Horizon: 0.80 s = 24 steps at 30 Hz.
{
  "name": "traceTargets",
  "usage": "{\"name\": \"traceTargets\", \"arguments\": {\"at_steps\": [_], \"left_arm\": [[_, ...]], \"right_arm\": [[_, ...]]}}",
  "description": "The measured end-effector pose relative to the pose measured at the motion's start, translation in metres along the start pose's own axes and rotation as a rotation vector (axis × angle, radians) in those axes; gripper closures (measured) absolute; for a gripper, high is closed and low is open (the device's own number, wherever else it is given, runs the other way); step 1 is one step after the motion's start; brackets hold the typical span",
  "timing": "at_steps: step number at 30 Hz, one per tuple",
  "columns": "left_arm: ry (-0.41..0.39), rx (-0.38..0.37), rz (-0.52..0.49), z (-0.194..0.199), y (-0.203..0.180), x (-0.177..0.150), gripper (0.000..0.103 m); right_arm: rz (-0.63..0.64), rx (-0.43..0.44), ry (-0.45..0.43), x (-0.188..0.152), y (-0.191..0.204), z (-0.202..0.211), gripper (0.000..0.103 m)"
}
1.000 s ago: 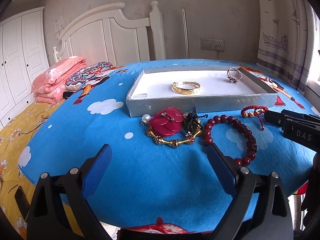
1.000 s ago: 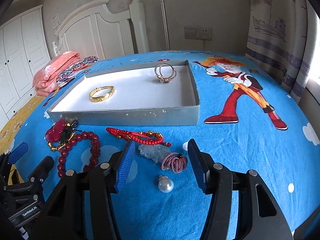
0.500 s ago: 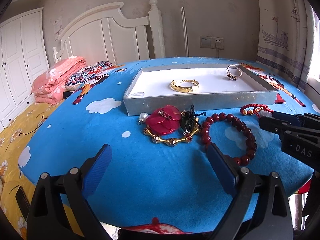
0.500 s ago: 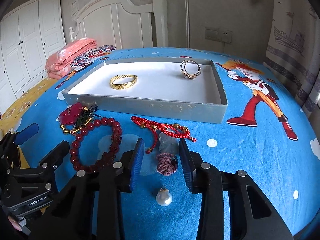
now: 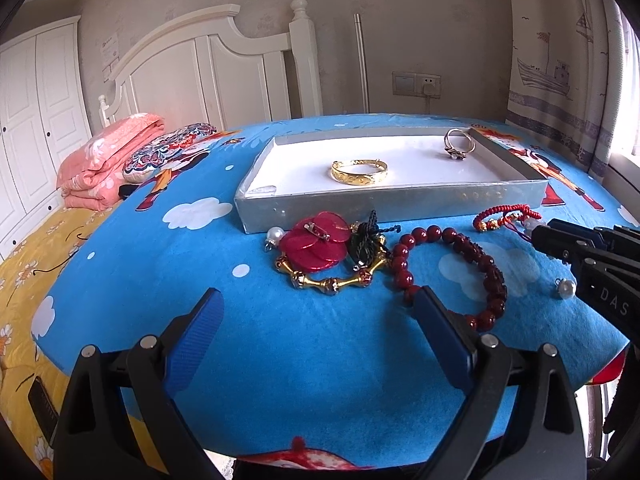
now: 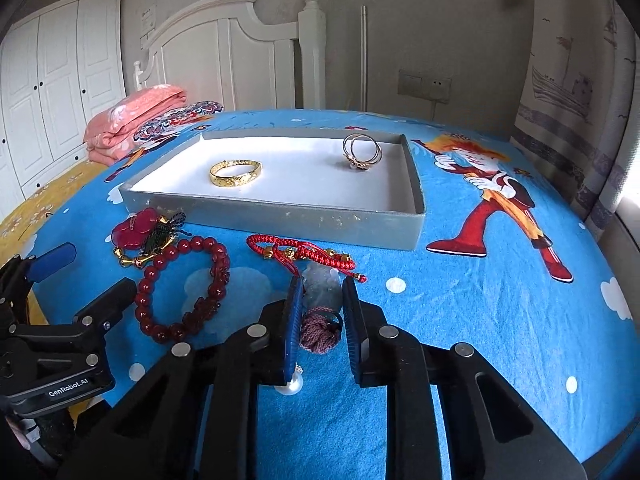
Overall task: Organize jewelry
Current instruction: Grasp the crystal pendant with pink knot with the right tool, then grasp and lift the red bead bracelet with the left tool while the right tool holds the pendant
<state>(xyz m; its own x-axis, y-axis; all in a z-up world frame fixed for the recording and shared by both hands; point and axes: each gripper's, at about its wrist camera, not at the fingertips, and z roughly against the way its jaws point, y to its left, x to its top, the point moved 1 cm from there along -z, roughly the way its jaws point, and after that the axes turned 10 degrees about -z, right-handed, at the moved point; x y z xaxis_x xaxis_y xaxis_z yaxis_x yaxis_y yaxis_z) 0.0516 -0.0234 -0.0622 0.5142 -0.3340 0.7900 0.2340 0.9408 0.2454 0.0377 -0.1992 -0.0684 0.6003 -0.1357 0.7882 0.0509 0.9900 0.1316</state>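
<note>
The pale translucent stone pendant with a mauve knotted cord (image 6: 320, 322) lies low in the frame's centre on the bench's blue cartoon-print cloth (image 6: 460, 320). The right hand-held gripper (image 6: 320, 312) has just been narrowing around it; whether its pads press I cannot tell. Behind, the one grey shallow tray (image 6: 280, 216) holds one gold bangle (image 6: 235, 173) and one ring (image 6: 361, 151). The left hand-held gripper (image 5: 316, 336) hovers wide. A white headboard (image 6: 224, 60) stands behind.

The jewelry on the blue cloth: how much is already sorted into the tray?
Done: gold bangle and ring lie in the tray. In hand: right gripper has just been closing around the pale pendant. Left: red cord bracelet, bead bracelet, brooch, pearls.
</note>
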Motion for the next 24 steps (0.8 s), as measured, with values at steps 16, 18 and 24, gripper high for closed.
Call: {"name": "traceTargets", "arguments": {"at_steps": [16,18,24], "left_arm": [[-0.116,-0.112,-0.039,0.022,-0.034,0.021,0.024],[-0.127,-0.127,-0.062,0.02,-0.045,0.027,0.025],[-0.068,-0.19,-0.111,0.004,-0.075,0.03,0.04]], "right_arm": [[-0.058,-0.035,-0.043,0.001,-0.027,0.018,0.083],[-0.064,-0.038,-0.046,0.001,-0.03,0.02,0.083],[-0.088,-0.037,-0.052,0.001,-0.039,0.023,0.083]]}}
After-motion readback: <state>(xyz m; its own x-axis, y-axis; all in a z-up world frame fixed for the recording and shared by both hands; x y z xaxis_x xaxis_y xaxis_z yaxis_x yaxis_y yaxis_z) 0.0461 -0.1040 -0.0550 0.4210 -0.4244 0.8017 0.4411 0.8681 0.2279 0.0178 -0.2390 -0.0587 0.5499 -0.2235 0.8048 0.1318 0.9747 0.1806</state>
